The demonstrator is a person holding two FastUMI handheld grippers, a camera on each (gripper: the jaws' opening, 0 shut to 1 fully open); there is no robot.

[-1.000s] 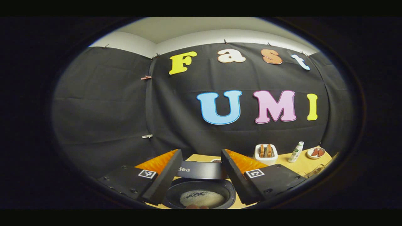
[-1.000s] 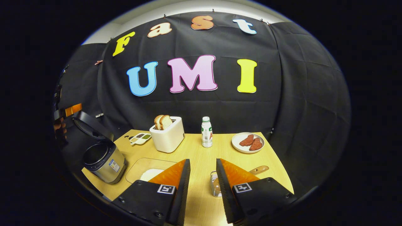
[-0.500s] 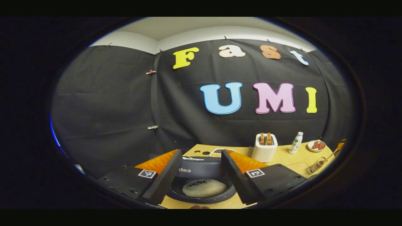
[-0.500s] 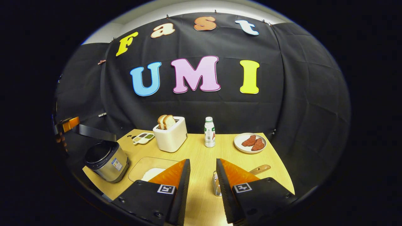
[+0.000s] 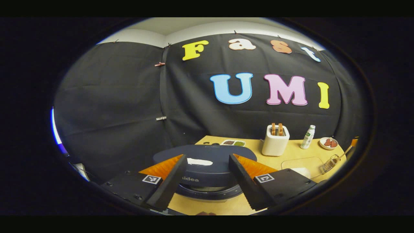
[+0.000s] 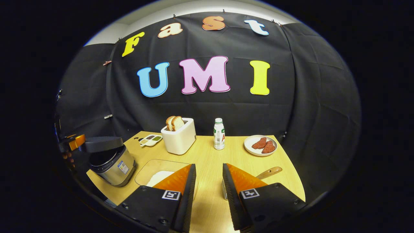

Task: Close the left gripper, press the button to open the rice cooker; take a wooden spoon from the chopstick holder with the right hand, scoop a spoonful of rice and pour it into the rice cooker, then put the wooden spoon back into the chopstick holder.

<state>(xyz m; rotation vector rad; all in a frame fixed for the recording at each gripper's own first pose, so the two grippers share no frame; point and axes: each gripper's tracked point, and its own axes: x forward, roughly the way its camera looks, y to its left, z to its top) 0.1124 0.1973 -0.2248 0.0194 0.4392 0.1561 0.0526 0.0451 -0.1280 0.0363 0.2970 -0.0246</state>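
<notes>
counter [image 6: 207, 155]: light wood | on it: rice cooker [image 6: 111, 163] | rice tray [image 6: 158, 173] | toaster [image 6: 179, 139] | bottle [image 6: 219, 134] | plate [image 6: 260, 145] | small dish [image 6: 150, 139] | chopstick holder [image 5: 330, 163]

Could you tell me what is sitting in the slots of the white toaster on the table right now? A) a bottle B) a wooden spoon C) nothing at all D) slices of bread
D: in the right gripper view two slices of bread stick up out of the toaster.
</notes>
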